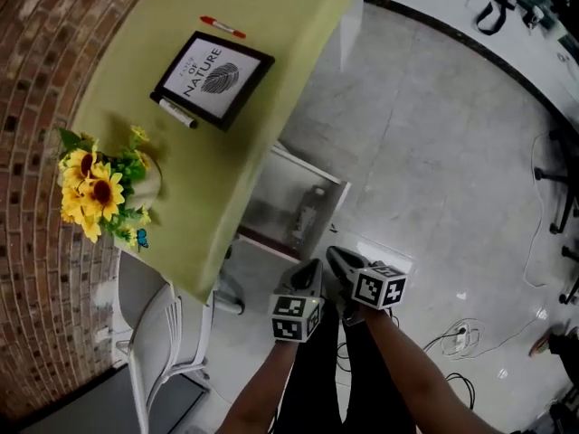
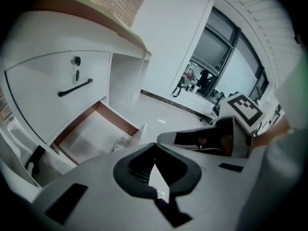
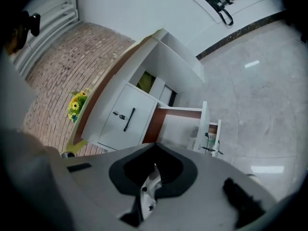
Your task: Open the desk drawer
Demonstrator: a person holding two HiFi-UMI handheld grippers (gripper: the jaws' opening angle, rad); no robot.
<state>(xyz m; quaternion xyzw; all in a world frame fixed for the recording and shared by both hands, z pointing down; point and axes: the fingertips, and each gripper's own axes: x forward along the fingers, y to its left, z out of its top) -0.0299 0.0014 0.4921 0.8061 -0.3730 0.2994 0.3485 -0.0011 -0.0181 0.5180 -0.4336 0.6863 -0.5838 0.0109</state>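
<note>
Drawer [image 1: 312, 181] found pulled well out from under desk [image 1: 226, 116], frame centre; small items [image 1: 304, 217] inside. Left gripper [image 1: 313, 273] and right gripper [image 1: 337, 259] held just below, apart from it, jaws pressed together, empty. Risk judged: projecting drawer bumped, items toppled.

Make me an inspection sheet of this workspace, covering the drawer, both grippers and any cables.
Surface: desk under a green cloth.
Job's things: drawer pulled out; small items inside, too unclear to name.
Clutter: framed picture, red pen, marker and sunflowers on the cloth.
Grippers: left gripper and right gripper shut, empty, clear of the drawer.
Cables: loose cables on the floor.
Surroundings: brick wall; white chair by the desk.
</note>
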